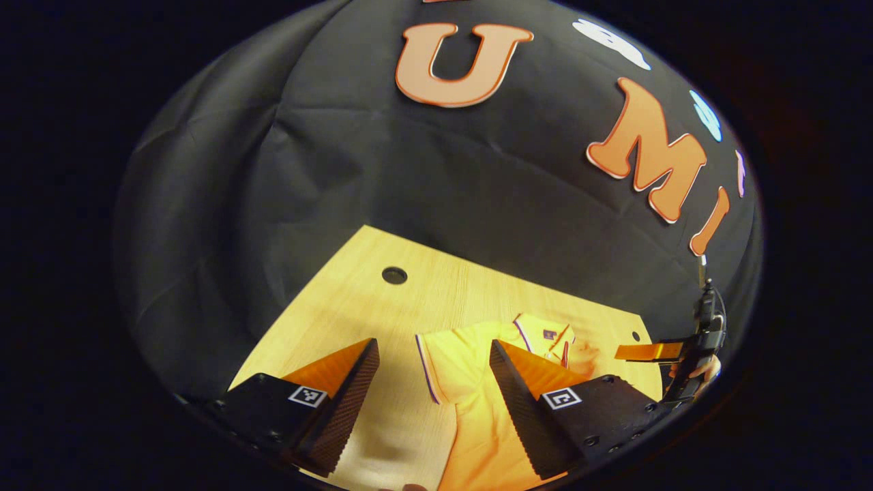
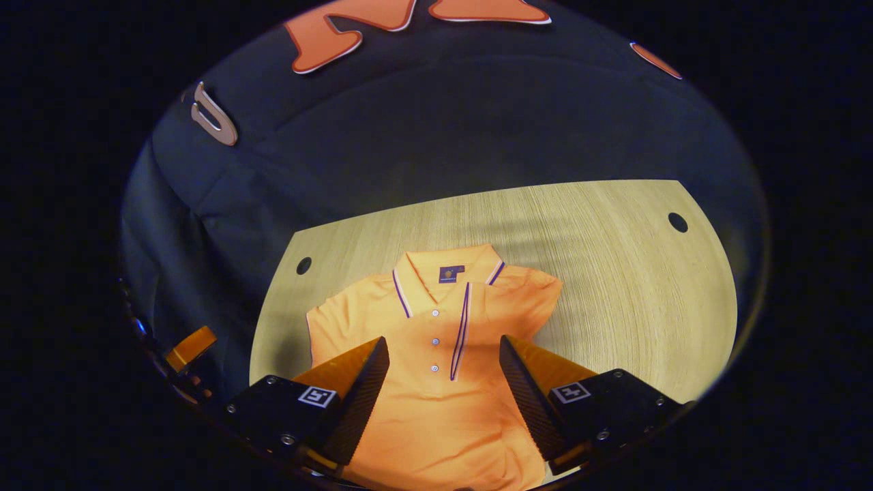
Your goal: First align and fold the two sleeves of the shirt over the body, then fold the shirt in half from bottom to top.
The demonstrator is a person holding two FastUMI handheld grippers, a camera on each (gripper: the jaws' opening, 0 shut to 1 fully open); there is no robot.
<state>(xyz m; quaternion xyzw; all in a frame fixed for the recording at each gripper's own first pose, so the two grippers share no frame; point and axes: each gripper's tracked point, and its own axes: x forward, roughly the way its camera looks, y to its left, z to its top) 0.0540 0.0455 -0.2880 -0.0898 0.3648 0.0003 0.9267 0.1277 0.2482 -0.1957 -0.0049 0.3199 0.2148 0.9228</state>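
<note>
One orange short-sleeved polo shirt (image 2: 436, 354) lies flat and face up on the pale wooden table (image 2: 634, 286), collar toward the far edge. In the right gripper view it sits at the middle and runs down to six o'clock between my fingers. Its collar (image 2: 447, 276) is folded down and edged with thin purple and white stripes, with a small dark label inside the neck. A purple-striped placket (image 2: 460, 334) drops from the collar, with three small pale buttons beside it. One sleeve (image 2: 542, 293) spreads toward two o'clock of the body, the other (image 2: 327, 320) toward ten o'clock; both lie open on the wood, neither folded over the body. The cloth looks mostly smooth, with a few soft creases low down.

My right gripper (image 2: 443, 382) hangs above the shirt's chest, its two fingers spread wide with bare cloth showing between them and nothing pinched.

In the left gripper view the same shirt (image 1: 470, 389) shows at five o'clock, its purple-trimmed sleeve edge (image 1: 426, 368) lying on the wood. My left gripper (image 1: 433, 395) is also wide open and holds nothing; one finger (image 1: 525, 402) stands over the shirt, the other over bare table.

At three o'clock of that view my other gripper (image 1: 648, 352) shows far off, by the table's edge.

Two round holes (image 2: 678, 221) pierce the tabletop near its far corners, at ten and two o'clock of the shirt. Black cloth (image 2: 436, 136) rises behind the table.
</note>
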